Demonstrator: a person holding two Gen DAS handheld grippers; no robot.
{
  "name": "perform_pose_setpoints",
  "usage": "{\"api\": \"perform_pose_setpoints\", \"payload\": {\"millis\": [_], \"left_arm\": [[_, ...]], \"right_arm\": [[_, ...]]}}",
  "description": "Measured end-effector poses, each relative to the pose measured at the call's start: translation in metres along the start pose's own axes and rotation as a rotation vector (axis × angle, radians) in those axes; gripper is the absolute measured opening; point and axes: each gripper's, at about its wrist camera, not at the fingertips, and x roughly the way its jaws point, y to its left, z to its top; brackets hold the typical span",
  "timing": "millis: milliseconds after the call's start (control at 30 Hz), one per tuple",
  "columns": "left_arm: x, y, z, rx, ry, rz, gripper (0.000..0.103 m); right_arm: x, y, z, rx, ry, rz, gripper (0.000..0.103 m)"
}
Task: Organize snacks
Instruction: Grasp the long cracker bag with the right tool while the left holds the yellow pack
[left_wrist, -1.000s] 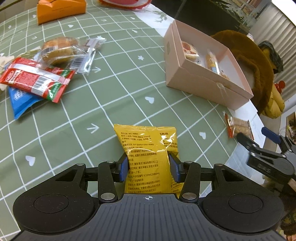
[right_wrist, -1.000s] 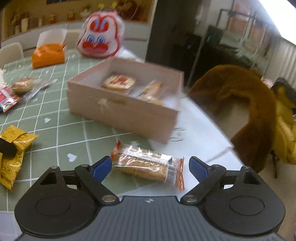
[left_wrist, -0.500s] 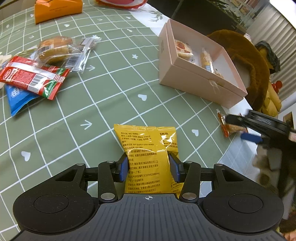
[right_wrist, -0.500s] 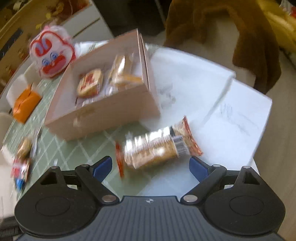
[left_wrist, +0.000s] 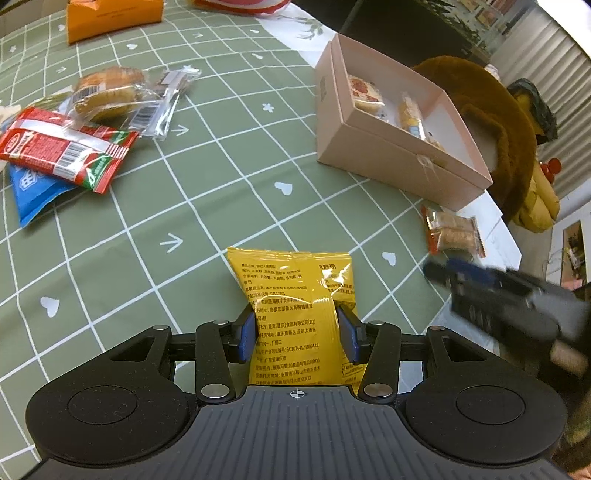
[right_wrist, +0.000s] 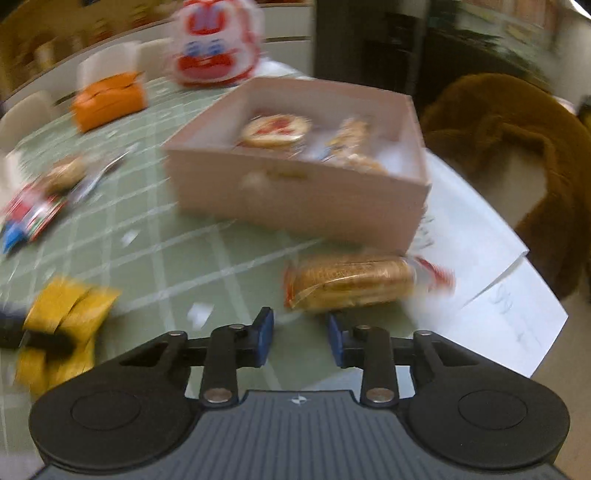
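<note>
A: Right gripper (right_wrist: 300, 332) fingers narrowed since a second ago, were spread wide, now a small gap, nothing between them. Cracker pack (right_wrist: 351, 282) lies just ahead of the tips, not touching, partly on white paper (right_wrist: 480, 258).

B: Left side?

A: Left gripper (left_wrist: 297, 328) clenched on the yellow snack bag (left_wrist: 295, 295), same grip as before, bag's far end over the green grid tablecloth (left_wrist: 221, 177).

B: Room to move?

A: Open cloth between bag and pink box (left_wrist: 391, 162). Box sits by the table's far edge, brown furry chair (left_wrist: 491, 122) just beyond. Cracker pack is near the box's front corner, close to the table edge. Box open, wrapped snacks inside.

B: Writing?

A: Small black Chinese print on the yellow bag, a code starting "SC1074", rest too small. Red wrapper (left_wrist: 62, 151) on a blue packet (left_wrist: 33, 192) at left, barcode, brand unreadable. Right view is blurred.
</note>
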Motion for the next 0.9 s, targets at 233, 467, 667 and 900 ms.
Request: {"api": "perform_pose_setpoints", "payload": {"millis": [233,467,667,900], "left_arm": [[0.004,-0.007,-0.003,0.015,0.010,-0.003,0.051],[0.002,-0.010,-0.004,0.026,0.012,-0.008,0.051],[0.003,-0.007,-0.003,0.016,0.011,-0.004,0.051],[0.006,-0.005,-0.001,0.007,0.011,0.009,0.051]], "right_arm": [[-0.027,-0.017,-0.018,0.065,0.024,0.036,0.033],[-0.017,-0.051,0.016,0.157,-0.088,-0.016,0.074],[0.005,-0.071,0.034,0.243,-0.048,0.032,0.074],[-0.017,-0.031,0.017,0.135,0.009,0.282,0.074]]}}
